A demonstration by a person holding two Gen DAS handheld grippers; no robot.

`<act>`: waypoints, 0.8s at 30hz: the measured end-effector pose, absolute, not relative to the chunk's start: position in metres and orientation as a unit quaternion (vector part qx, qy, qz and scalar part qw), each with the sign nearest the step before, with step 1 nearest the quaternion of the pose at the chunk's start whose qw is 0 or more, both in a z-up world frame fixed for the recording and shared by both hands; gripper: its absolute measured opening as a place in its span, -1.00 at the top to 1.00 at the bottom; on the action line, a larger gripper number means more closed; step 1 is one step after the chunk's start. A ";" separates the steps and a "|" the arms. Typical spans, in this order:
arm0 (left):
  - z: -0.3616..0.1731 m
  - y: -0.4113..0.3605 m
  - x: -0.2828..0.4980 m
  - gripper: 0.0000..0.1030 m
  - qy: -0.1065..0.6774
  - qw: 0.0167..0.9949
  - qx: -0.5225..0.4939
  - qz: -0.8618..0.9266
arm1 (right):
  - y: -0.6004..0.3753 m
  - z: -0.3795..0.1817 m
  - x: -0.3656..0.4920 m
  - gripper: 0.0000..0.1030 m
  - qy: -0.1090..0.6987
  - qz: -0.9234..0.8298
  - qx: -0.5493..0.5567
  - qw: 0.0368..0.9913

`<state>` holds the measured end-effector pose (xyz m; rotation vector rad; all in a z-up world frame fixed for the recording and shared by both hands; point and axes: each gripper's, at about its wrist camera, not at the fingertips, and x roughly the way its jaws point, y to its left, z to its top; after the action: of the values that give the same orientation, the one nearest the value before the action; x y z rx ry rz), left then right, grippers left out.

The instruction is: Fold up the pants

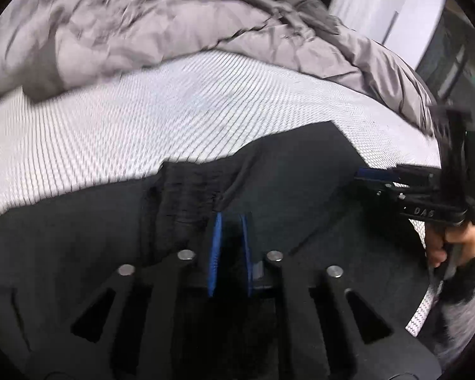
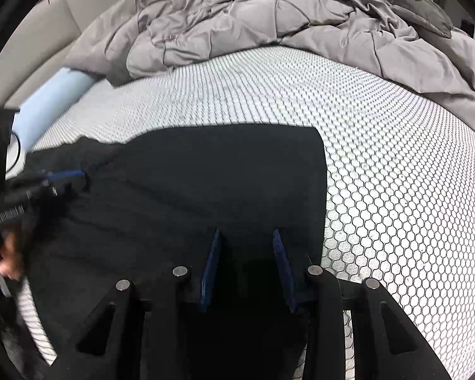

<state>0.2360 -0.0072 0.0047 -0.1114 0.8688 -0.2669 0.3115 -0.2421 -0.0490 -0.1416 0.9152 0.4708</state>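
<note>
While the black pants (image 2: 212,171) lie flat on the honeycomb-patterned mattress (image 2: 380,145), left gripper (image 1: 230,221) pinches a bunched fold near the waistband, fingers nearly closed. Right gripper (image 2: 246,237) sits released over the fabric. Grey duvet (image 2: 269,15) heaped behind.

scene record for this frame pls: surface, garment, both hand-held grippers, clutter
surface: white bed cover with a honeycomb print
garment: black pants lying mostly flat on the cover, gathered waistband nearest the left hand-held gripper
left hand-held gripper: jaws narrow, over the waistband; whether they pinch cloth cannot be told
right hand-held gripper: jaws apart, low over the pants near their right edge, nothing between them
clutter: rumpled grey duvet along the far side of the bed
</note>
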 end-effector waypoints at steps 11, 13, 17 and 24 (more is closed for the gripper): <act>-0.018 0.007 0.274 0.77 0.455 0.873 -0.123 -0.125 | -0.199 -0.066 0.350 0.28 0.450 0.206 -0.081 0.865; -0.014 0.018 0.261 0.77 0.444 0.877 -0.133 -0.127 | -0.212 -0.061 0.349 0.27 0.440 0.160 -0.108 0.877; 0.001 0.015 0.230 0.71 0.427 0.892 -0.098 -0.110 | -0.231 -0.050 0.338 0.27 0.437 0.176 -0.067 0.880; -0.009 -0.067 0.174 0.40 0.433 0.886 0.012 -0.169 | -0.187 -0.056 0.267 0.16 0.428 0.297 -0.122 0.845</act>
<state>0.1742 -0.0666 -0.0089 0.0256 0.8996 -0.3517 0.2672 -0.1865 -0.0555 -0.2572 0.9027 0.6266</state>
